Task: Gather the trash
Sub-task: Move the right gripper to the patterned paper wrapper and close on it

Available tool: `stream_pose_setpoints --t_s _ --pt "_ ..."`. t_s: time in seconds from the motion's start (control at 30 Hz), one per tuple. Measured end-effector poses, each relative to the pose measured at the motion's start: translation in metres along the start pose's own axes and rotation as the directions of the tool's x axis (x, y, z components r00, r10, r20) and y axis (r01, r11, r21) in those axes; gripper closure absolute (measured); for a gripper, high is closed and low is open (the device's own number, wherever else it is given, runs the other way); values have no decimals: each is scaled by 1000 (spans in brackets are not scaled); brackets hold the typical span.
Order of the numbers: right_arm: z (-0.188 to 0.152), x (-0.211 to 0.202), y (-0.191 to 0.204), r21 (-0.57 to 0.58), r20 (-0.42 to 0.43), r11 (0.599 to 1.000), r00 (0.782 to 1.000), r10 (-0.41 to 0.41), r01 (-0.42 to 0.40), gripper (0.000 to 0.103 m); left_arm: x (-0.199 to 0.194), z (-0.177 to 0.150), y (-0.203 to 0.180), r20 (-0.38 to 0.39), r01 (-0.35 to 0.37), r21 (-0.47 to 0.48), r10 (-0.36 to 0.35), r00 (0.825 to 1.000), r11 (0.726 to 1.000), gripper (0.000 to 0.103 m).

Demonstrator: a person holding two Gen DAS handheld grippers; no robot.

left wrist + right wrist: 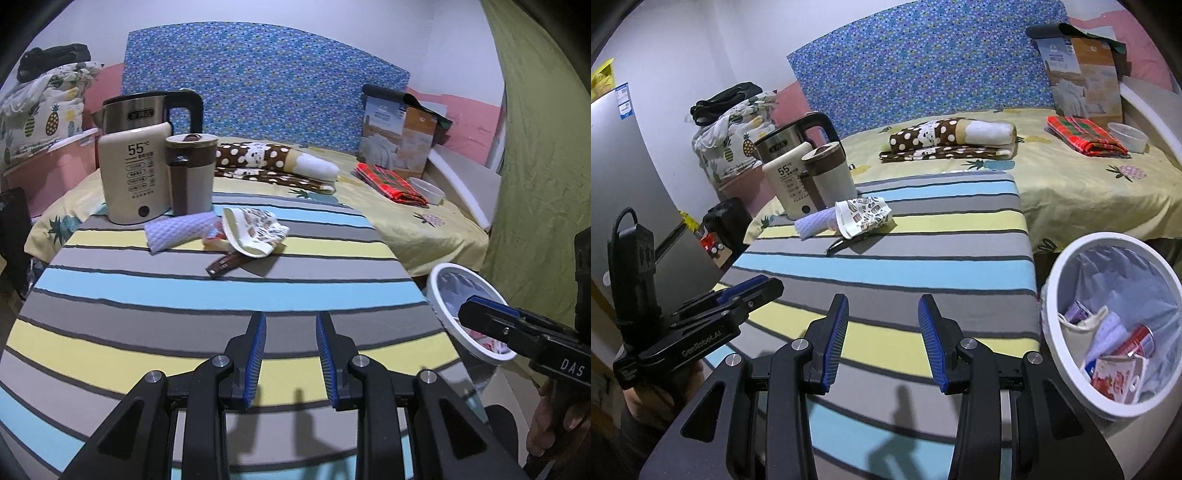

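Observation:
On the striped table (221,295) lie a crumpled patterned paper cup (255,230), a white tissue wad (177,232), a brown wrapper strip (225,264) and a small red-orange scrap (214,236). The cup (862,218), the tissue (814,223) and the dark wrapper (836,245) also show in the right wrist view. My left gripper (290,332) hovers open and empty over the near stripes. My right gripper (882,314) is open too, nothing between its pads. A white-rimmed bin (1071,258) at the table's right holds several pieces of trash.
A cream kettle base (135,173) with a steel kettle (147,110) and a brown-and-white mug (192,170) stand at the table's far left. Behind is a bed (424,221) with a dotted cloth, a red plaid cloth (391,182), a bowl and a box. A green curtain (535,147) hangs right.

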State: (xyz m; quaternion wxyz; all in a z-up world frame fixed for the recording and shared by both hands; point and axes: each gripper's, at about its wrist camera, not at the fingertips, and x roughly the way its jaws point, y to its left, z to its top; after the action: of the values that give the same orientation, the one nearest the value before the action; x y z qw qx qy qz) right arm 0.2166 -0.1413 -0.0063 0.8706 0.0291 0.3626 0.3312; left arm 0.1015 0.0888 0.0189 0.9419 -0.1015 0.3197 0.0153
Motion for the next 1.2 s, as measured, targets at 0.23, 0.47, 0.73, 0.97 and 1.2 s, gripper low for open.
stream_pose_setpoints --t_s 0.23,0.47,0.73,0.97,1.2 --pt "10 21 3 14 -18 1000 1000 20 -20 61 21 16 23 3 -34 -8 34 999 999 75" --pt "23 50 8 24 -47 998 998 51 -50 61 47 30 48 -9 -62 -15 62 998 998 75" --pt "37 93 12 54 -100 994 990 95 -90 61 64 45 76 6 -80 -53 81 997 995 75" --pt "48 139 6 154 -154 979 976 154 -130 61 67 42 98 10 -65 -108 67 998 992 75" --pt "49 167 -2 279 -185 951 964 193 -137 61 68 43 110 22 -45 -128 48 999 991 75"
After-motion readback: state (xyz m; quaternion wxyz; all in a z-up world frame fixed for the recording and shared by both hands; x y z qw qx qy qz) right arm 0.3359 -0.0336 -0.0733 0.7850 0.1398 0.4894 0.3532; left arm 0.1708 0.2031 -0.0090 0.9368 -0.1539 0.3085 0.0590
